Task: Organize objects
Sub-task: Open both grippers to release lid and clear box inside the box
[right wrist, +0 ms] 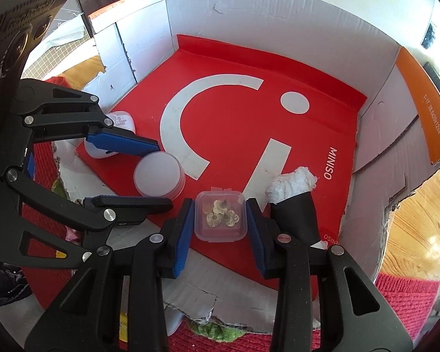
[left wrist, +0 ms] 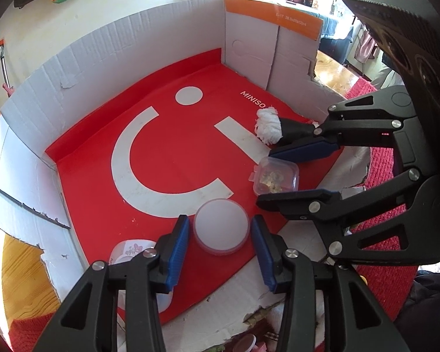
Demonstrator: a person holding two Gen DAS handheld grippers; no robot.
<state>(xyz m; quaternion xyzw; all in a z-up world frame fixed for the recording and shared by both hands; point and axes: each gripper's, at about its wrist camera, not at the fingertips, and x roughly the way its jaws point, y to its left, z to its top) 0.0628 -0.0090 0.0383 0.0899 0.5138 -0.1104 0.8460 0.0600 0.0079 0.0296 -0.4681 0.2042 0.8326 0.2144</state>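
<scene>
Inside the cut-down cardboard box [left wrist: 102,67], on the red MINISO sheet [left wrist: 176,152] lining its floor, I have both grippers down near the front edge. The left gripper [left wrist: 220,220] straddles the round container [left wrist: 221,226] with the frosted white lid. A thin sliver of red shows between each blue pad and the container wall, so I read it as open around the container, not clamped. The container sits flat on the sheet. The right gripper [right wrist: 220,204] is closed on the small clear box [right wrist: 220,218]. Its pads sit against both side walls, the lid is on, and small gold pieces are visible inside. That box is just right of the round container and apart from it. A black cone [right wrist: 294,214] stuffed with white shredded material lies on its side just beside the clear box, touching the outer side of my right gripper's finger, white end pointing toward the MINISO lettering. A white case [right wrist: 123,123] with a cartoon print sits at the sheet's left front corner, behind the left gripper's finger, partly hidden. The rest of the sheet is bare. The cardboard box rests on a red woven mat [left wrist: 381,278] over a wooden tabletop [right wrist: 419,220].
</scene>
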